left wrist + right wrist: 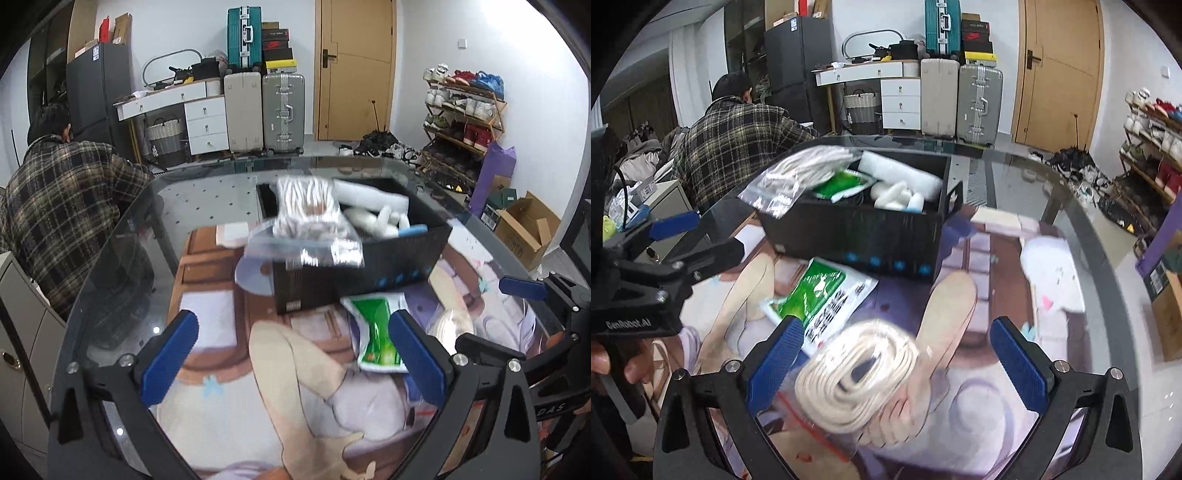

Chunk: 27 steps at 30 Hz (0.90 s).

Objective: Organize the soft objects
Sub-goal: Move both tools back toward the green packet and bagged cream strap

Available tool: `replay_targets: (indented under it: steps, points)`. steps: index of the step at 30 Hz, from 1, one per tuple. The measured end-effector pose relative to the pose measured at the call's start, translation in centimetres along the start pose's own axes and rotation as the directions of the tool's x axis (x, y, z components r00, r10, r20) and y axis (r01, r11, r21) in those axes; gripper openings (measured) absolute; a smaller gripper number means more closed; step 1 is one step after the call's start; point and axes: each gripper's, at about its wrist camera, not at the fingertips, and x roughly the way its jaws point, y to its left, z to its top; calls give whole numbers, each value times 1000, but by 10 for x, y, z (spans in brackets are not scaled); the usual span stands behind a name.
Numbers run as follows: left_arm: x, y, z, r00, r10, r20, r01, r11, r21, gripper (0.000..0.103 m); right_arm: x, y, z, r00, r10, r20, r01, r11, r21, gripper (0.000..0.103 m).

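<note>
While both pairs of tongs stand wide apart and carry nothing, the sorting looks roughly half done, judged by what already sits in the black box (857, 225) and what lies outside it. Taking that box as the landmark and reading the right wrist view from left to right: the left tongs (670, 230) hang just off the box's left end, jaws spread, nothing between them; a clear bag of white cord (798, 177) lies draped over the box's left rim, half in and half out, so it probably needs a nudge to settle; inside the box sit a green packet (846, 184), a white foam block (901, 177) and some small white foam pieces (894, 197). In front of the box, on the worktop (1052, 177) with its printed mat, a second green packet (820, 295) lies flat, near the box's front wall. Nearer the camera than that packet, a bagged coil of cream rope (857, 373) lies between the blue pads of the right tongs (905, 362), which straddle it without pressing on it. To the right of the box, a white soft item (1052, 269) rests on the mat, blurred beyond naming. So three things appear left to put away: the packet, the rope coil, and the white item.
</note>
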Motion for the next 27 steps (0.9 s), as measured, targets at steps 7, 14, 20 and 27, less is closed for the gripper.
replay_targets:
  steps: [7, 14, 20, 27]
  points:
    - [7, 0, -20, 1000, -15, -27, 14, 1000, -28, 103, 6, 3, -14, 1000, 5, -27, -4, 1000, 24, 102]
    - [17, -2, -30, 998, -17, -60, 15, 1000, -27, 103, 16, 3, -18, 998, 23, -65, -21, 999, 35, 102]
    - [20, -1, -33, 997, -37, -69, 35, 999, -32, 103, 24, 14, -15, 996, 47, -75, -45, 999, 24, 102]
    - [18, -2, -36, 997, -50, -57, 48, 998, -35, 103, 35, 19, -18, 994, 35, -106, -36, 999, -9, 102]
